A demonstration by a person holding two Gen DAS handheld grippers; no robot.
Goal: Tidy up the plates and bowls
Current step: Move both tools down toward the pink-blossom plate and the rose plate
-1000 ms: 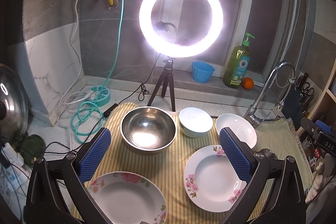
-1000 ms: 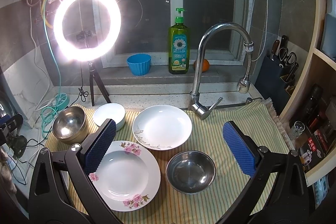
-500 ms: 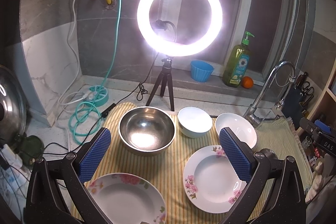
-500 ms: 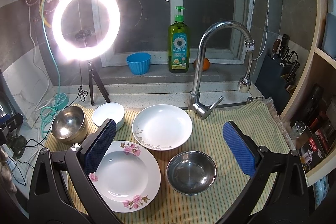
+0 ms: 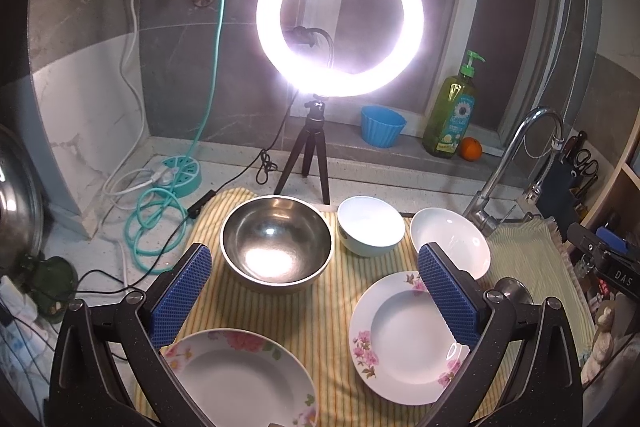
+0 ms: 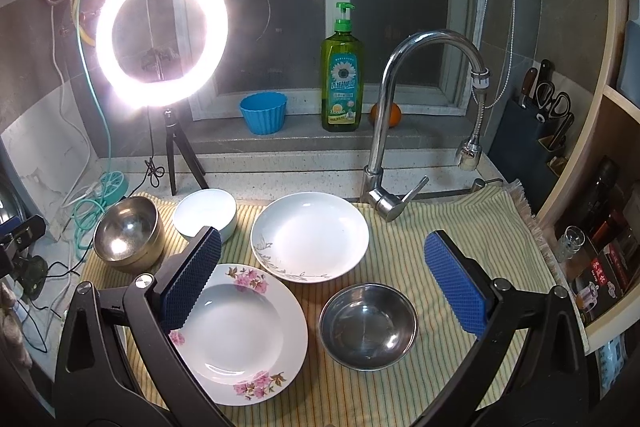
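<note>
Plates: three floral or patterned ones. A pink-flowered plate [image 6: 236,335] lies near the cloth's front; a second pink-flowered plate [image 5: 240,379] lies at the front left, seen only by the left camera; a white leaf-patterned plate [image 6: 310,237] lies behind the first.
Bowls: three. A big steel bowl [image 5: 276,243] at the back left, a white bowl [image 5: 370,227] just right of it, and a small steel bowl [image 6: 368,325] at the front, right of the first flowered plate.
Cloth: a yellow striped cloth [image 6: 472,223] carries all six dishes, none stacked.
Left gripper [image 5: 316,299]: jaws wide apart, holding nothing, above the bare strip between the two flowered plates.
Right gripper [image 6: 324,283]: jaws wide apart, holding nothing, over the first flowered plate and the small steel bowl.
Edges: a tap [image 6: 400,115] stands at the cloth's back edge; a ring light [image 6: 162,35] on a tripod stands behind the big steel bowl.
Open room: the cloth's right part is bare.
</note>
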